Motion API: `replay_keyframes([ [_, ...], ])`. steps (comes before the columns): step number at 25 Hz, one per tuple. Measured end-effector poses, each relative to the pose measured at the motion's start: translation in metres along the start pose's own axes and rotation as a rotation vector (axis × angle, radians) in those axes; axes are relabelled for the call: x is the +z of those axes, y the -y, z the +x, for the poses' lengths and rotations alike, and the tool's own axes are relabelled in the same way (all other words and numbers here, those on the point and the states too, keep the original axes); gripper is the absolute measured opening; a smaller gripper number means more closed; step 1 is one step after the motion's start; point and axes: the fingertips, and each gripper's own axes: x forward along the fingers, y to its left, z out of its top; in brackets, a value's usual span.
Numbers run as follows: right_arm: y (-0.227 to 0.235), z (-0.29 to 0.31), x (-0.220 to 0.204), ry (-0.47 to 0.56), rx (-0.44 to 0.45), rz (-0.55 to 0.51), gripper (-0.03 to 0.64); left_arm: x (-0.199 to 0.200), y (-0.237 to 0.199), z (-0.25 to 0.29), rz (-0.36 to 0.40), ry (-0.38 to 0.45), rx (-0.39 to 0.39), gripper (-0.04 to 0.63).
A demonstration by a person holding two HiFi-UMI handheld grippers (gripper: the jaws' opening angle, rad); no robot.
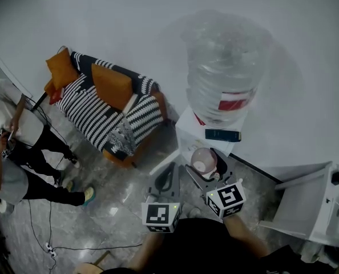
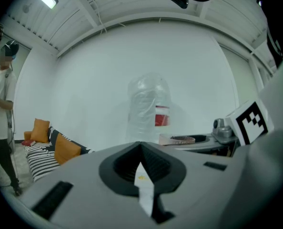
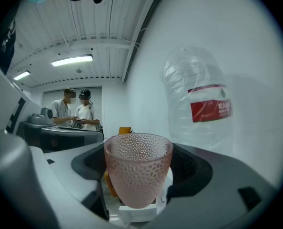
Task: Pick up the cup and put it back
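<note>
Head view: the right hand-held gripper has the pink cup between its jaws, just in front of the white dispenser and under the big water bottle. The left hand-held gripper hangs just beside it on the left over the floor, with a striped sofa well apart. Left gripper view: its jaws are pressed together with nothing between them. The cup rim shows off to the right, apart from this gripper. Right gripper view: the jaws pinch the dimpled cup by its sides, low on the body. It is upright with the mouth up and looks empty. A white surface lies just under its base, but whether they touch cannot be told. Likely step: carrying or setting the cup back. To do it well, keep the cup level, lower it straight down until the base sits flat, then spread the jaws and pull back without clipping the rim. The left one should stay clear.
</note>
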Motion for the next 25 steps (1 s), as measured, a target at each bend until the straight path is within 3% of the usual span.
replay_keyframes([
  [7,0.006,0.025,-0.022,-0.035,0.004,-0.04,0.391,-0.005,-0.023,0.022,0.042,-0.013,-0.001,0.012],
  [10,0.008,0.029,-0.047,-0.08,-0.011,-0.05,0.393,-0.029,-0.032,0.032,0.025,-0.057,-0.012,0.012],
  [15,0.014,0.055,-0.096,-0.098,-0.047,-0.064,0.391,-0.106,-0.051,0.06,0.017,-0.139,-0.032,0.012],
  [18,0.012,0.067,-0.144,-0.107,-0.06,-0.016,0.393,-0.167,-0.056,0.074,0.034,-0.18,-0.067,0.012],
  [22,0.014,0.092,-0.229,-0.077,-0.022,0.031,0.393,-0.271,-0.077,0.107,0.073,-0.178,-0.096,0.012],
  [25,0.006,0.095,-0.325,-0.13,0.005,0.02,0.393,-0.367,-0.077,0.113,0.077,-0.216,-0.147,0.012],
])
